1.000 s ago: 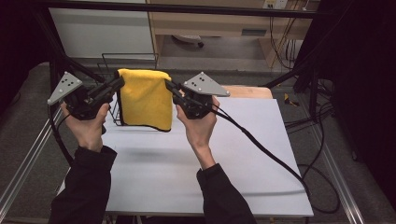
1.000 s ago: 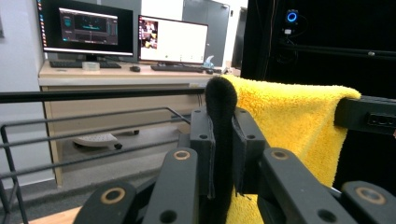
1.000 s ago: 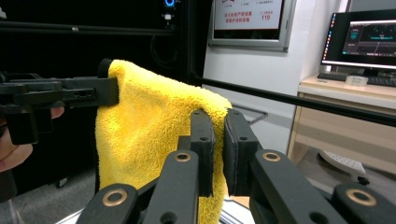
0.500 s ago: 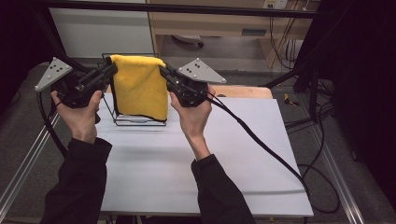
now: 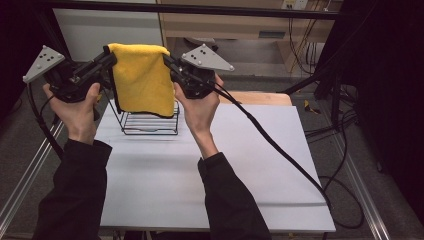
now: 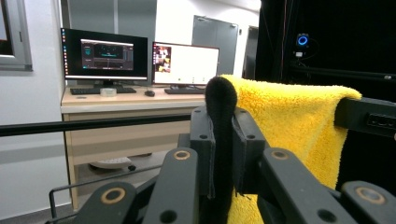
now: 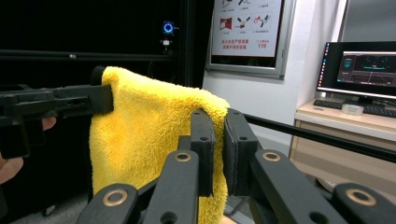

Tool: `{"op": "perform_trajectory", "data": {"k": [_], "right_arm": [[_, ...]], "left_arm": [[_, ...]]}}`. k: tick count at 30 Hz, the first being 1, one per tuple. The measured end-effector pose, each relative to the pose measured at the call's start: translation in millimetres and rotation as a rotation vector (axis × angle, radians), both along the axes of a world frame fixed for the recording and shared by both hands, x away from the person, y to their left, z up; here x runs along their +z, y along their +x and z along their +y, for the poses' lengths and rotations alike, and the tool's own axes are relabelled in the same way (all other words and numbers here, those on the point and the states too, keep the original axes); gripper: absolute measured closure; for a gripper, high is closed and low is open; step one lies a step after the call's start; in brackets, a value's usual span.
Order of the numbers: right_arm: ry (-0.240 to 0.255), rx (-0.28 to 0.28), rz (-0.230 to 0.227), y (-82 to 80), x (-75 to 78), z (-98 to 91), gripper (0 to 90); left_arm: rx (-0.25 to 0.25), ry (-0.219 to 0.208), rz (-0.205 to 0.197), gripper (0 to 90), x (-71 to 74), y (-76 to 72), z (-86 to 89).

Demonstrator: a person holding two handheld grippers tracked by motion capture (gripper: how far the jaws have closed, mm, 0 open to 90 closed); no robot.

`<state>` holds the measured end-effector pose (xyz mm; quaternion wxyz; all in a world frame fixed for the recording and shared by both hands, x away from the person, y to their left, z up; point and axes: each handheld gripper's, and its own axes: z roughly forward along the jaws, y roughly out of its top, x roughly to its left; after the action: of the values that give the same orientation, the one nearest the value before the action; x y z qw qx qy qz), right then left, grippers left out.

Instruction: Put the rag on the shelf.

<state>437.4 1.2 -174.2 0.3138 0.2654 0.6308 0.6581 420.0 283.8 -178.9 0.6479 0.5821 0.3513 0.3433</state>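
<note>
Folded yellow fleece towel (image 5: 142, 77) hangs in the air above the black wire rack (image 5: 150, 121) at the table's far left, stretched by its top corners, likely for draping. Left gripper (image 5: 109, 59) and right gripper (image 5: 168, 62) each clench a corner; forearms raised, jaws pointing inward.

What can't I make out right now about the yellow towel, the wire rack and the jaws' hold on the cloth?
- Wire rack: high view, its upper part is hidden behind the hanging yellow towel.
- Towel's lower hem: both gripper views, cut off by the bottom edge and the jaws.
- Left gripper: left gripper view, a black pad covers the pinched corner.
- Right gripper: how deep the cloth sits is hidden by the jaws.
</note>
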Motion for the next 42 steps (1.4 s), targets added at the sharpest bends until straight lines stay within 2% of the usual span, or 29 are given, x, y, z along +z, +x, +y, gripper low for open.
{"op": "perform_trajectory", "data": {"k": [6, 13, 16, 24, 32, 42], "right_arm": [[0.004, 0.003, -0.008, 6.5, 8.0, 6.3, 83.9], [0.016, 0.01, -0.02, 15.2, 14.0, 14.9, 83.9], [0.024, 0.014, -0.026, 18.7, 19.6, 18.8, 83.9], [0.036, 0.012, -0.057, 26.5, 36.7, 28.3, 83.9], [0.035, 0.002, -0.077, 38.3, 47.8, 39.6, 83.9], [0.014, -0.014, -0.076, 61.0, 53.3, 46.2, 83.8]], "left_arm": [[0.018, 0.013, -0.014, 80.5, 10.3, 4.3, 5.5], [0.037, 0.006, -0.021, 80.5, 20.2, 11.5, 11.2], [0.039, -0.006, -0.029, 80.5, 27.8, 15.0, 15.5], [0.061, 0.002, -0.059, 80.6, 44.0, 21.1, 21.2], [0.074, -0.012, -0.07, 80.6, 51.0, 35.9, 28.6], [0.088, 0.006, -0.052, 80.5, 56.5, 62.3, 32.2]]}}
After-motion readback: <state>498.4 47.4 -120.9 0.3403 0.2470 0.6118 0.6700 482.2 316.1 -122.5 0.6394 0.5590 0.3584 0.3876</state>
